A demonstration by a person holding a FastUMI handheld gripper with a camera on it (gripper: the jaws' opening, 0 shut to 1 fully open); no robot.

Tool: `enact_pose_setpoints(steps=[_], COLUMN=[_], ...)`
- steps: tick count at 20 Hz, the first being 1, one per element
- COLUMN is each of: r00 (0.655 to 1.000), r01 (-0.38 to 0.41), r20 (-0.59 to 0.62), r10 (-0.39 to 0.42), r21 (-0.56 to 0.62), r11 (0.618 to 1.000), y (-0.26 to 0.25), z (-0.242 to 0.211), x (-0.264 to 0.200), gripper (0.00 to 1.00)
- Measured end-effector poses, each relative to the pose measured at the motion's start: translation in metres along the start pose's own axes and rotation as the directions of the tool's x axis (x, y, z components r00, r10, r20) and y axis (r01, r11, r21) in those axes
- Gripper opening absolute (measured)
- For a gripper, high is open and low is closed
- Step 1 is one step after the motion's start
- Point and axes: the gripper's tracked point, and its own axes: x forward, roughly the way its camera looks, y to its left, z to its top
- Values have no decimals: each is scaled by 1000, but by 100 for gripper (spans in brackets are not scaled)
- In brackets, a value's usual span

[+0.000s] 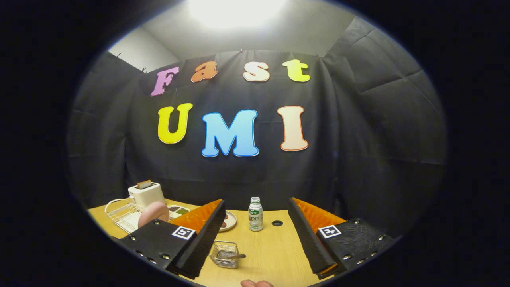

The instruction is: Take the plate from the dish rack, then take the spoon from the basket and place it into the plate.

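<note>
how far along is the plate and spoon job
Nothing looks done yet. The pink plate stands in the dish rack, beside the toaster. The wire basket sits on the table just ahead of the fingers, with a handle sticking out, probably the spoon. The tool is open and holds nothing. Left: lift the plate out, set it down, then move the spoon into it.

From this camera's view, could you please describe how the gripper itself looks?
The gripper has two wedge-shaped fingers with ribbed inner faces. Each sits on a black block with round screws along its edge and a square black-and-white marker on top. The fingers stand apart.
</note>
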Motion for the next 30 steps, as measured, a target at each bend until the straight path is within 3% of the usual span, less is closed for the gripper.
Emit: enact_pose_setpoints(steps=[9, 14, 19, 25, 30], r00=[1000, 998, 990, 965, 918], r01=[-16, -8, -52, -107, -134], r20=[8, -58, -134, -240, -371], r10=[16, 7, 50, 108, 138], r21=[-13, -27, -9, 18, 37], r11=[1000, 1000, 999, 994, 990], y=[54, 79, 118, 172, 213], z=[45, 42, 36, 27, -3], x=[2, 7, 19, 39, 55], gripper=[97, 97, 97, 97, 97])
